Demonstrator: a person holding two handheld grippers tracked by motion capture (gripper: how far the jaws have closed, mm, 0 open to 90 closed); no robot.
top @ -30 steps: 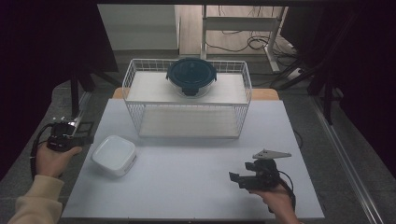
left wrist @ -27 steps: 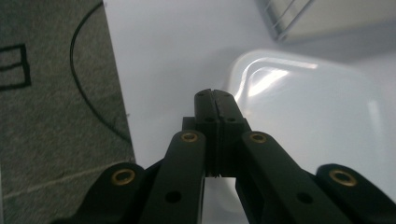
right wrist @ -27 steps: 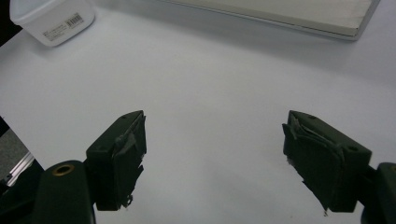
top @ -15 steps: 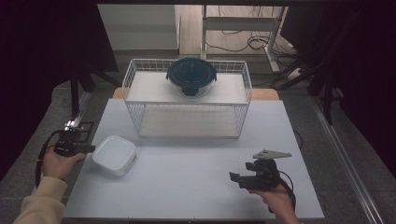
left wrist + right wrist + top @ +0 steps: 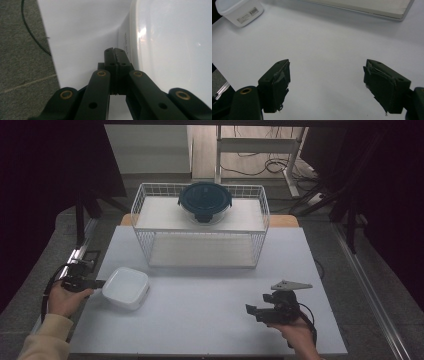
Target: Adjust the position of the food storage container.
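1. High view: a white tub (image 5: 125,287) is seen at the bench's (image 5: 210,320) left, the left gripper (image 5: 98,283) touching its side.
2. Left fingers (image 5: 115,58) are pressed together, empty; the right gripper (image 5: 327,85) is spread wide.
3. The tub is judged light, rigid and slippery; its rim is best taken.

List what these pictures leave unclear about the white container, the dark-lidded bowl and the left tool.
- White container: its barcode label is too small to read in the right gripper view; cut off by the frame edge in the left gripper view.
- Dark-lidded bowl: the lid hides any contents in the high view.
- Left tool: jaws shut beside the container wall; whether they touch it is unclear.
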